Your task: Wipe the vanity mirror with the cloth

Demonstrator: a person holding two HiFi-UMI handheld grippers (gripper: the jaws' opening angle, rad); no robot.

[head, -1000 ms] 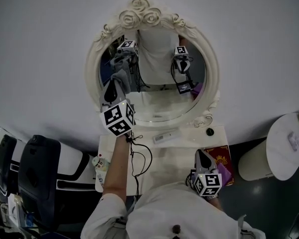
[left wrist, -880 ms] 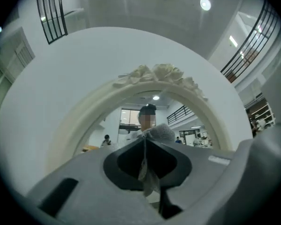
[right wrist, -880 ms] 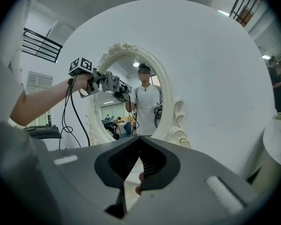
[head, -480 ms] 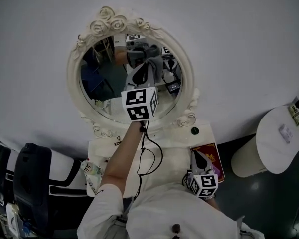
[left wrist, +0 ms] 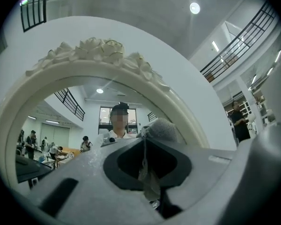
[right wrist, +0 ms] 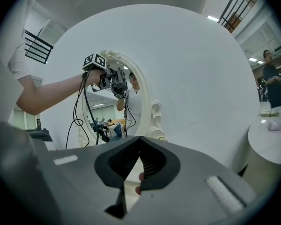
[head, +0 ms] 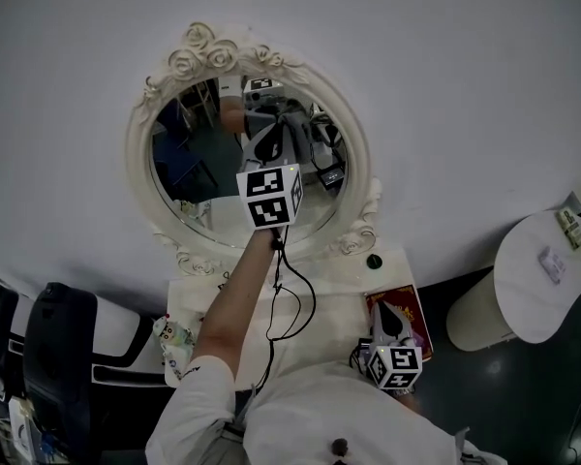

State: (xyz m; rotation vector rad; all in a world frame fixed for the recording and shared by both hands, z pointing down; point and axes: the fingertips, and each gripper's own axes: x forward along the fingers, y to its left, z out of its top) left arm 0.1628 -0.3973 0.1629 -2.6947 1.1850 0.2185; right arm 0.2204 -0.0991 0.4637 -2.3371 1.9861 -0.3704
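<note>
Grey cloth (left wrist: 162,129) is pinched in the left gripper (left wrist: 146,139), whose jaws are closed down on it so that a wad sticks out past the tips. It's held up at the vanity mirror (head: 198,177), a bit right of the middle of the glass. Fwiw, the wipe is probably best done with the wad pressed flat and light, in overlapping strokes carried out to the white carved frame (head: 140,168) without that being knocked. The right gripper (right wrist: 139,140) is parked low over the surface (head: 310,303), jaws brought together at the tips on nothing. Actual contact between cloth and glass can't be confirmed, since gripper and reflection get muddled in the head view, and no smears can be made out. Something pinkish behind the right jaws can't be identified.
</note>
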